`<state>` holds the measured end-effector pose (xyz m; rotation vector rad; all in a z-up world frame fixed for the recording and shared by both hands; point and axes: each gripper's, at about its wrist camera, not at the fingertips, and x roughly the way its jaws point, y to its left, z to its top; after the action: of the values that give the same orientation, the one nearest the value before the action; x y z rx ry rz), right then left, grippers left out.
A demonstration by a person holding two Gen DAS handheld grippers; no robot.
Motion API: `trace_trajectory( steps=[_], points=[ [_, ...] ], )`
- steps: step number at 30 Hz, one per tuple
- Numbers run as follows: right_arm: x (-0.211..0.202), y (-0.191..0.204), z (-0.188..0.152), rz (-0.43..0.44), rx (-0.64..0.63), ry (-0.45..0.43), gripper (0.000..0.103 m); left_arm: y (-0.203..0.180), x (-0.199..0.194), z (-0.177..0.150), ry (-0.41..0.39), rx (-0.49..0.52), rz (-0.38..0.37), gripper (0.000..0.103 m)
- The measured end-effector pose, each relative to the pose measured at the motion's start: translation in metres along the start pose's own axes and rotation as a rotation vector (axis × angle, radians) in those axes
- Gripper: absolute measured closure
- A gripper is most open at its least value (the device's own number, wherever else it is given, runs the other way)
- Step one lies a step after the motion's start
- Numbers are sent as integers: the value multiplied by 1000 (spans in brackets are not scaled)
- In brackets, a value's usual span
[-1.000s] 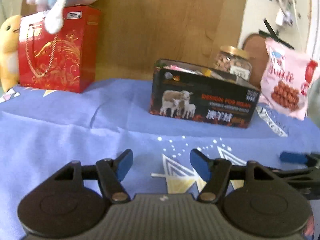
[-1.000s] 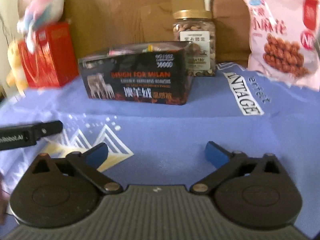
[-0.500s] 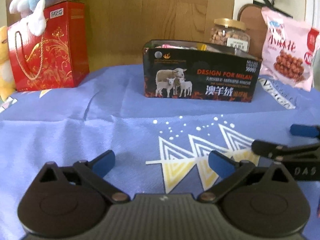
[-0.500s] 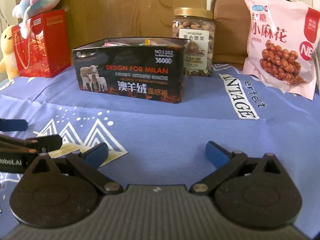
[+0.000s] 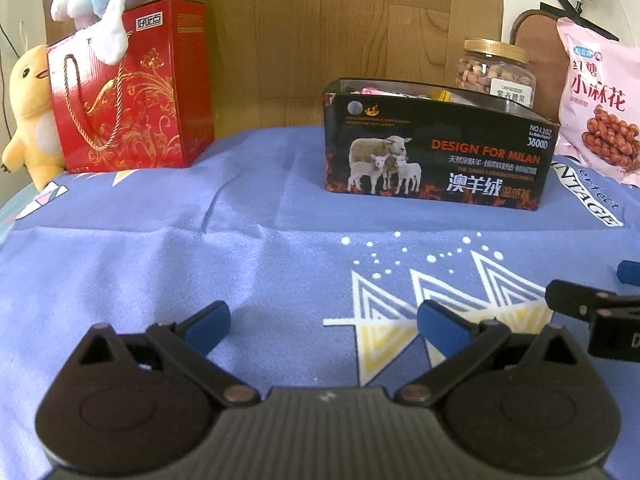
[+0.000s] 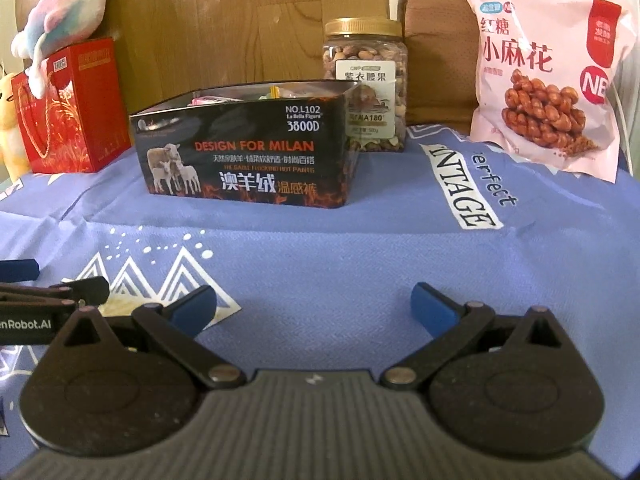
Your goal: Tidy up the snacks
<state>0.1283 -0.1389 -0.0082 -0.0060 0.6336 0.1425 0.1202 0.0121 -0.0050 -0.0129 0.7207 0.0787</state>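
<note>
A glossy black cardboard box (image 6: 248,152), sheep-printed and open-topped, is sitting far on the blue cloth (image 6: 360,264) holding snack packets. A crinkly pink bag (image 6: 548,72) is leaning far right. The left gripper (image 5: 323,322) and right gripper (image 6: 314,306) are hovering with fingers spread, empty.

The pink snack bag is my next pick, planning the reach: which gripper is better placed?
Probably right: the pink snack bag stands on the right gripper's side, farther from the open, empty left gripper.

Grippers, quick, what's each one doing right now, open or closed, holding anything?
Left gripper: open, holding nothing, above the blue cloth.
Right gripper: open, holding nothing, facing the black box.
</note>
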Motion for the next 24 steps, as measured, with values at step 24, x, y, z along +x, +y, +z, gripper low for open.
trace_trajectory(
  steps=[24],
  points=[
    [-103,23,-63,149,137,-1,0,0,-64,-43,70,0,-36,0]
  ],
)
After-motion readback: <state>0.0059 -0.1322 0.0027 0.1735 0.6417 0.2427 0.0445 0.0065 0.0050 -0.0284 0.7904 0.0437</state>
